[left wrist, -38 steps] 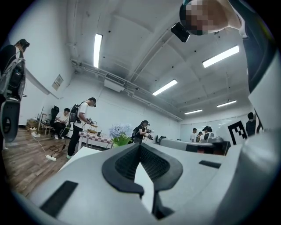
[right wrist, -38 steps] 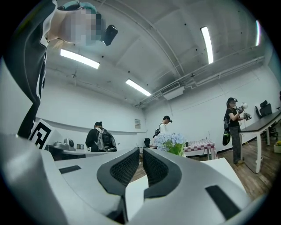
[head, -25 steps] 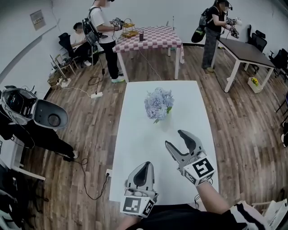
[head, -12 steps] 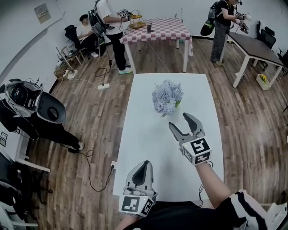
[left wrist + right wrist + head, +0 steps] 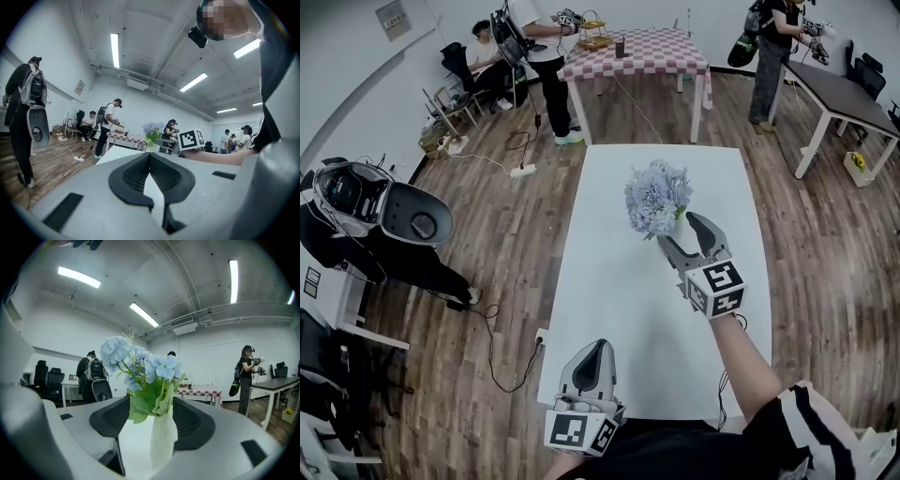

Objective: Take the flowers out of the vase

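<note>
Head view: vase (image 5: pixel 163 439) almost wholly hidden under the flowers (image 5: pixel 657 199), mid-table. Right gripper (image 5: pixel 678 230) is held level at the bouquet's near side, forearm stretched out over the white table (image 5: pixel 609 309). Left gripper (image 5: pixel 596 354) sits low at the near edge, the hand holding it not visible.
Left gripper view: jaws together, nothing in them; flowers small and far off.
Right gripper view: jaws wide apart, just been opening. Vase stands in the gap, pads clear of it, base cut off by the gripper body.

Vase (image 5: pixel 163 439) foot out of sight behind the right gripper (image 5: pixel 152 420)
</note>
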### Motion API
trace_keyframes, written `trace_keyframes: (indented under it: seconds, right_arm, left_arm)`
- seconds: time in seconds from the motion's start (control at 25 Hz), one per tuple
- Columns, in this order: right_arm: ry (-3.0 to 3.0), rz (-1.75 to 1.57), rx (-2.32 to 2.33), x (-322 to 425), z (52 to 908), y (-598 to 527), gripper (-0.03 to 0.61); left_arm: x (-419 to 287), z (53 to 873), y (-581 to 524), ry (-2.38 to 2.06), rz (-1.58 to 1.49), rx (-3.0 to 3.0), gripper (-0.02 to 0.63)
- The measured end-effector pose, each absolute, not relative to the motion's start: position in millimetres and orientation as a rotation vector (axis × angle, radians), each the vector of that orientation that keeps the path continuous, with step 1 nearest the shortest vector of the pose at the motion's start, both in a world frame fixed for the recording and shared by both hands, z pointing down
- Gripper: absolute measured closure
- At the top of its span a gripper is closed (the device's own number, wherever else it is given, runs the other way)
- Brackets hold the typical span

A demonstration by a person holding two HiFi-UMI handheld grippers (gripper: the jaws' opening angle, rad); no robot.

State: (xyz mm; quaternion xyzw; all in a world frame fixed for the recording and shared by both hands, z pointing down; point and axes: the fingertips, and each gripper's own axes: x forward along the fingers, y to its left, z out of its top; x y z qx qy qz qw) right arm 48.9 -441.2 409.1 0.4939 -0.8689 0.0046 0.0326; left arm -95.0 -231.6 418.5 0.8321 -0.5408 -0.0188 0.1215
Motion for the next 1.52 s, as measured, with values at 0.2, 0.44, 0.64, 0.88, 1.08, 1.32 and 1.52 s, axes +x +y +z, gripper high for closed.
trace_keyframes:
  seconds: [0.2, 0.44, 0.64, 0.88, 1.08, 1.32, 1.52]
  right_arm:
    - [-2.709, 0.044, 1.537, 47, 404, -453, 0.305]
    - [-2.704, 0.064, 1.558, 48, 404, -464, 0.305]
    - [-2.711, 0.041, 1.558, 46, 402, -469, 0.305]
    - [-2.73, 0.035, 1.557, 47, 399, -473, 0.307]
    - [-2.704, -0.009, 1.574, 46, 399, -474, 0.355]
    - [-2.673, -0.017, 1.615, 50, 398, -476, 0.459]
    - [-2.654, -0.04, 1.63, 53, 396, -476, 0.523]
  left_arm:
    - [-100, 428, -229, -1.587, -0.049, 2.388, 0.609]
    - [-101, 426, -228, -1.595, -0.053, 2.383, 0.609]
    - [-105, 429, -226, -1.608, -0.05, 2.359, 0.609]
    - [-106, 428, -227, -1.629, -0.054, 2.343, 0.609]
    - [-110, 430, -229, -1.637, -0.054, 2.335, 0.609]
    - [-108, 431, -231, -1.628, -0.048, 2.339, 0.609]
    - [-109, 430, -230, -1.626, -0.044, 2.344, 0.609]
